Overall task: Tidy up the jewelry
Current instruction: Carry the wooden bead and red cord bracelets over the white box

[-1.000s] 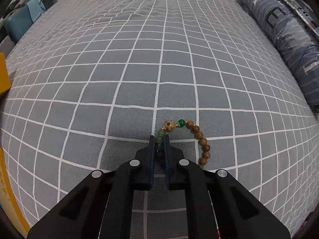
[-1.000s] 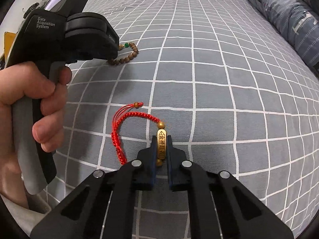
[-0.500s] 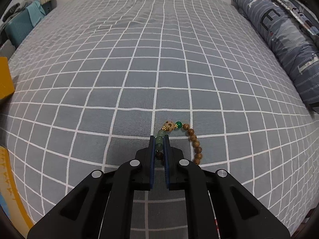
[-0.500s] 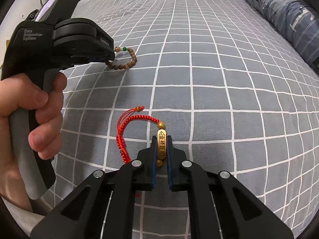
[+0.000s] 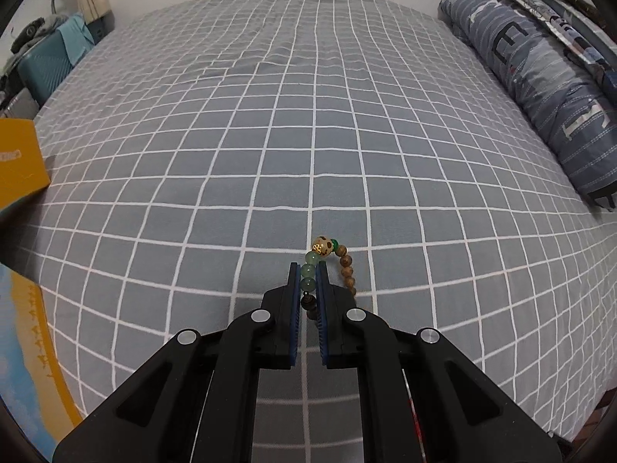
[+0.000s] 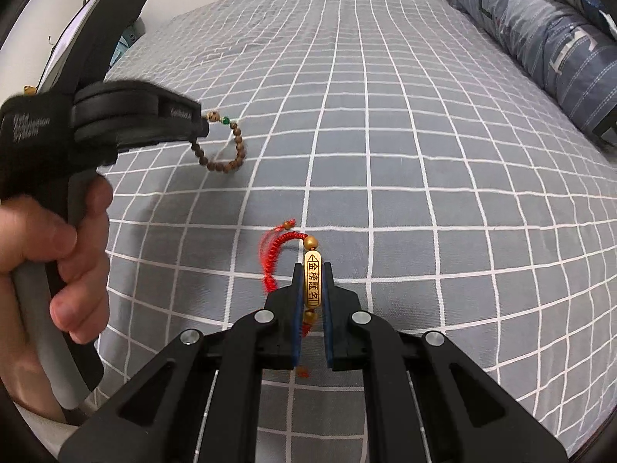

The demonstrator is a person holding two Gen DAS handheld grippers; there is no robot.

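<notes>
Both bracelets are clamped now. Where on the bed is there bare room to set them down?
Most of the checked bed sheet is bare: the wide middle ahead of both grippers, bordered on the right by the rolled blue quilt and on the left by the yellow box. It is crowded only near the left edge, by the box and the teal suitcase.

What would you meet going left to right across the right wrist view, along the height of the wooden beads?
Left gripper → bead bracelet → checked sheet → pillow.
</notes>
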